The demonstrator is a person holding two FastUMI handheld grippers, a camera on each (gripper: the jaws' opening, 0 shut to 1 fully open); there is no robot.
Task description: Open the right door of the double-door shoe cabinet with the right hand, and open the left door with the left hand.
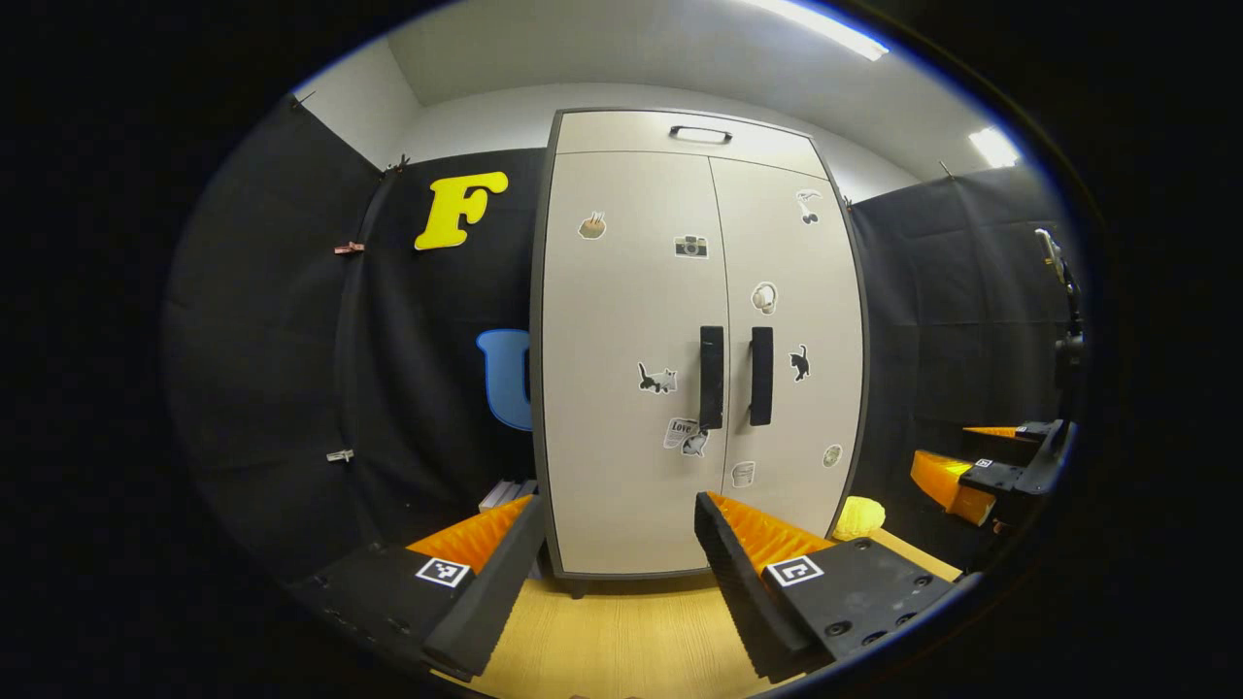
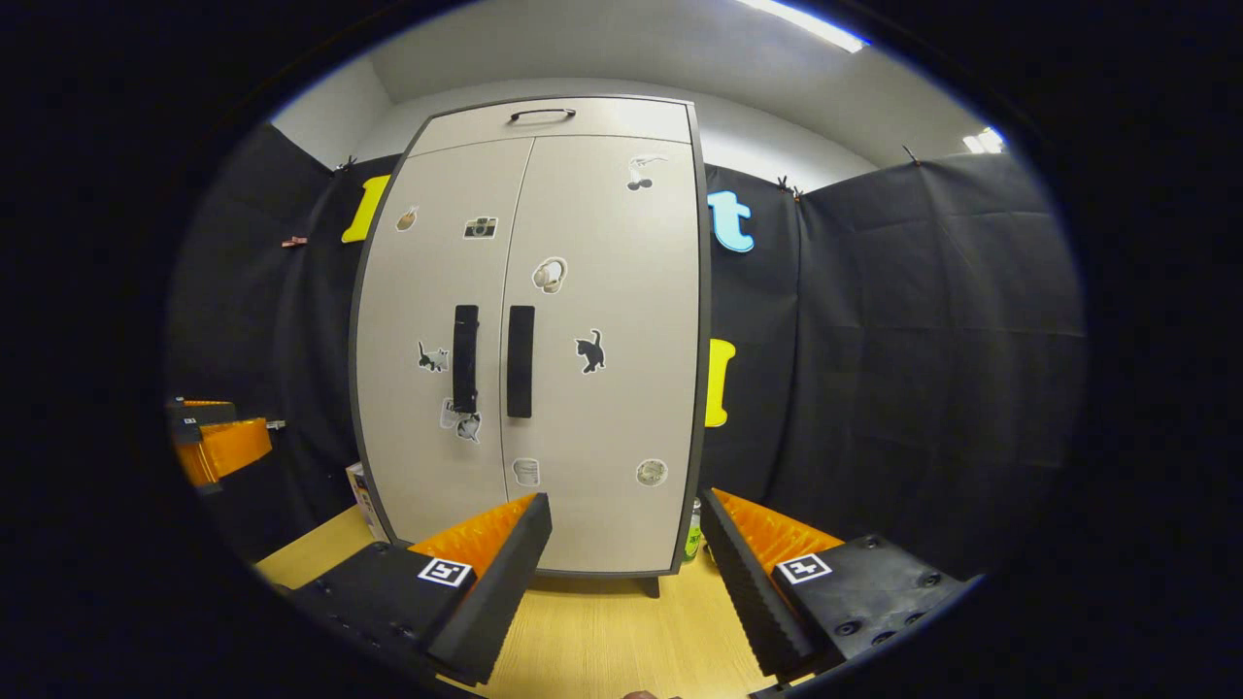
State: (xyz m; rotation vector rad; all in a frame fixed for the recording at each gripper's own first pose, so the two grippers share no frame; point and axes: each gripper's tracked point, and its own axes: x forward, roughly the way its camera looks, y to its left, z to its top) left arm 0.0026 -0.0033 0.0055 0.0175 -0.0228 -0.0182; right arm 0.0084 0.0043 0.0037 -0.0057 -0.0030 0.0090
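We hold the left gripper (image 1: 617,539) with its fingers spread wide, gripping nothing, and the right gripper (image 2: 621,539) spread the same way. Ahead of both, well apart, the shoe cabinet (image 1: 694,340) stands on the wooden floor (image 1: 621,631), its left door (image 1: 631,369) and right door (image 1: 791,349) shut, two black handles (image 1: 712,377) side by side

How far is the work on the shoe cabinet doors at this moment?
Nothing looks done: the right door and left door are both closed. The right gripper and left gripper are open, short of the cabinet, holding nothing. Left to do: grasp the right handle and left handle and pull.
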